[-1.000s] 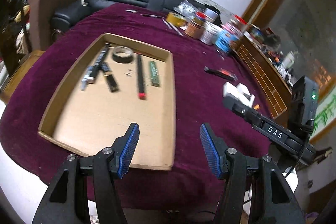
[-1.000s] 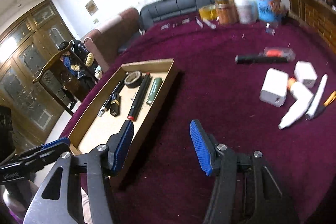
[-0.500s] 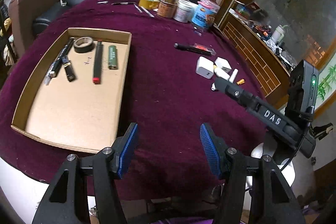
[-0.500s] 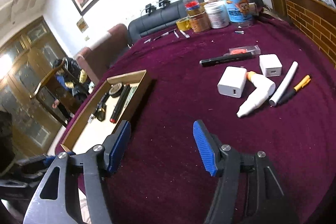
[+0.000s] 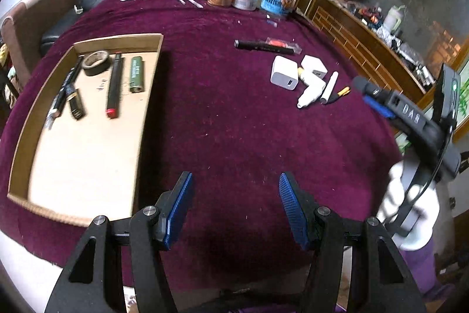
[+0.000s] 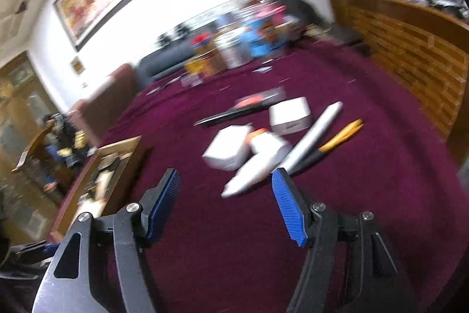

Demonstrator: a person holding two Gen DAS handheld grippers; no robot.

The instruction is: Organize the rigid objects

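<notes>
Cardboard tray (image 5: 88, 166): far left on the maroon tablecloth (image 5: 222, 119), holding tape roll (image 5: 96, 62), pens and lighter (image 5: 136, 74).
Left gripper (image 5: 234, 207): jaws wide apart, empty.
White chargers (image 5: 285, 73), glue bottle (image 6: 258, 163), pens: clustered right of centre.
Right gripper (image 6: 225, 204): spread wide, empty, just before the bottle.

The right gripper (image 6: 225, 204) hangs with its jaws spread wide above the purple cloth (image 6: 366, 195). Just ahead lie a white tube (image 6: 258, 166), two white boxes (image 6: 227, 150), and a white stick (image 6: 313, 134). A cardboard tray (image 6: 123, 143) sits off to its left.
</notes>
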